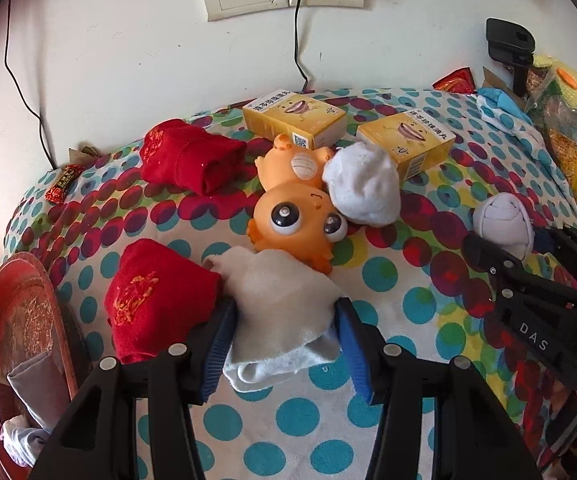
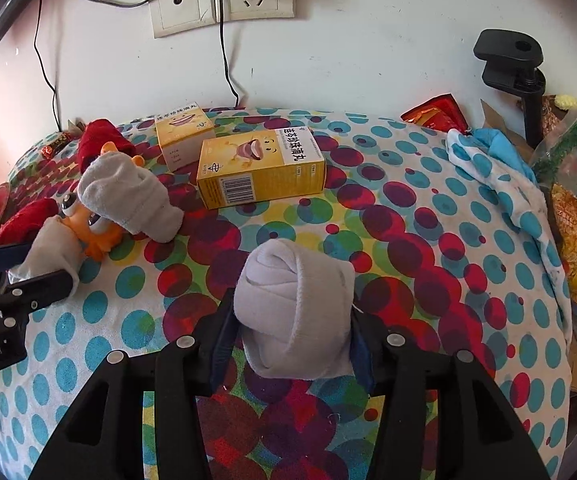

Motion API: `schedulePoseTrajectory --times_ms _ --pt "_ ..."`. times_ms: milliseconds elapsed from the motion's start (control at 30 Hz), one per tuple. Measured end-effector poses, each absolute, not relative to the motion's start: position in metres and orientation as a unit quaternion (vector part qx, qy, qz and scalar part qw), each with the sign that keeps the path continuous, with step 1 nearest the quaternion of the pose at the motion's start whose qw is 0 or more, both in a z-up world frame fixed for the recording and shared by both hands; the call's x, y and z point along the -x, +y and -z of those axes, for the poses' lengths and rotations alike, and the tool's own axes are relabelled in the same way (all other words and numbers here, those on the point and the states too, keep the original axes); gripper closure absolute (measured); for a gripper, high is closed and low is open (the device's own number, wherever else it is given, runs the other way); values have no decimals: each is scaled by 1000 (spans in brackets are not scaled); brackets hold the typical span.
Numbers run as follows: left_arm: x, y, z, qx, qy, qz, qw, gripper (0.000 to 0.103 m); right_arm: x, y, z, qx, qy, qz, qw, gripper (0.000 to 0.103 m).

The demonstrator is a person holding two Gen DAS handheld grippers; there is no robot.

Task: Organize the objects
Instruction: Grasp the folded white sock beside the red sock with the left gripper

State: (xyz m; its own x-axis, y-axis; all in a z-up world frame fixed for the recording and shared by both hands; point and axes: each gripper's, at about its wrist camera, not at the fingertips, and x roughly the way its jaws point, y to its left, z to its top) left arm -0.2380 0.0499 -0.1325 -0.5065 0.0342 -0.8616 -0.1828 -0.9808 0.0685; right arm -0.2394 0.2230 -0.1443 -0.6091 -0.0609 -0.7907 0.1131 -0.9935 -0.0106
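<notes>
My left gripper (image 1: 286, 316) is shut on a loose white sock (image 1: 280, 304) just in front of an orange toy figure (image 1: 296, 208). My right gripper (image 2: 292, 316) is shut on a rolled grey-white sock (image 2: 294, 304) held above the dotted cloth; it also shows in the left wrist view (image 1: 502, 224). Another rolled white sock (image 1: 362, 184) leans on the toy. Two red folded cloths (image 1: 190, 154) (image 1: 156, 300) lie at the left. Two yellow boxes (image 1: 292, 118) (image 1: 406, 140) lie at the back.
A red plate (image 1: 16, 320) at the left edge holds grey socks. A red candy wrapper (image 1: 62, 182) lies at the back left. A black clamp (image 2: 508, 68), bags and a blue dotted cloth (image 2: 496, 172) crowd the right side. Cables hang from wall sockets (image 2: 224, 4).
</notes>
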Motion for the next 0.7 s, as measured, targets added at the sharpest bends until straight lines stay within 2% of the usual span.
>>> schedulePoseTrajectory --times_ms 33,67,167,533,700 --pt "237 49 132 494 76 -863 69 59 240 224 144 -440 26 896 50 55" --pt "235 47 132 497 75 -861 75 68 240 225 144 -440 21 897 51 55" --pt "225 41 124 497 65 -861 89 74 240 226 144 -439 20 897 51 55" --pt "150 46 84 463 93 -865 170 75 243 224 144 -440 21 897 49 53" --pt "133 33 74 453 95 -872 163 75 244 224 144 -440 22 897 48 53"
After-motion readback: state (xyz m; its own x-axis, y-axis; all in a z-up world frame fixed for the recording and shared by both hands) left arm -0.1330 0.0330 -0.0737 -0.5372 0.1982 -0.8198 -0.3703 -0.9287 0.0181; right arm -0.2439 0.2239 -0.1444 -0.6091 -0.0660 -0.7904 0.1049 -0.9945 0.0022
